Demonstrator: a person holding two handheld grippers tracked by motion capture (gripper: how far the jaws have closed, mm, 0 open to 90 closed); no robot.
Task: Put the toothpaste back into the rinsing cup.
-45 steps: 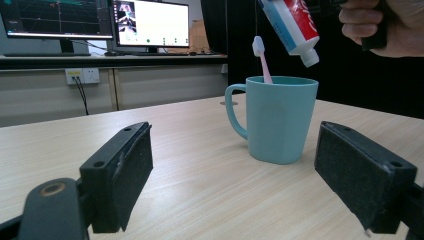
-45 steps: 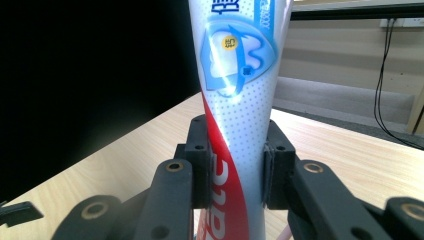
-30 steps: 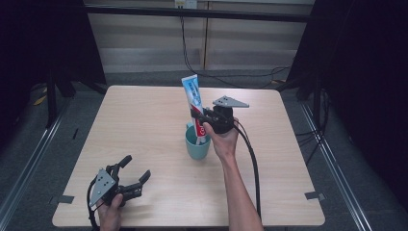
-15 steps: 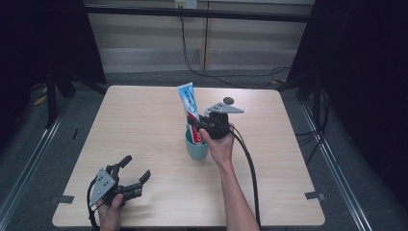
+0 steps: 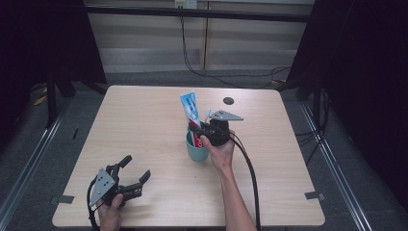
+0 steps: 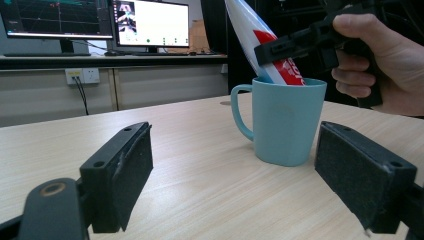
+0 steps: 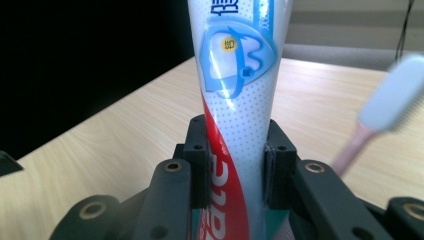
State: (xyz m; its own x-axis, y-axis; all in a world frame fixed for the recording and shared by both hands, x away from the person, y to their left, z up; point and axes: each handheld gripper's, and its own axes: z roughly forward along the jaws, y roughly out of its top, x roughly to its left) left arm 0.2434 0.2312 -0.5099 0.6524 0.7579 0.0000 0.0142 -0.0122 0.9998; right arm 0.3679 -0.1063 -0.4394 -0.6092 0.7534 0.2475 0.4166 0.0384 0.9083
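Observation:
A teal mug [image 5: 197, 148] [image 6: 283, 125] stands near the middle of the table. A white, blue and red toothpaste tube [image 5: 191, 111] [image 6: 260, 40] [image 7: 239, 105] stands tilted with its lower end inside the mug. My right gripper [image 5: 198, 132] [image 7: 235, 162] is shut on the tube just above the mug's rim. A pink toothbrush with a white head [image 7: 387, 105] leans beside the tube. My left gripper [image 5: 133, 175] [image 6: 250, 185] rests open at the table's front left, its pads wide apart and nothing between them, pointing at the mug.
A small dark round mark [image 5: 228, 100] lies on the table [image 5: 144, 120] behind the mug. Monitors [image 6: 150, 22] stand on a desk in the left gripper view. Cables trail from both grippers toward the front edge.
My right gripper has come down and slightly left with the toothpaste tube, lowering its end deeper into the mug. The left gripper has stayed put.

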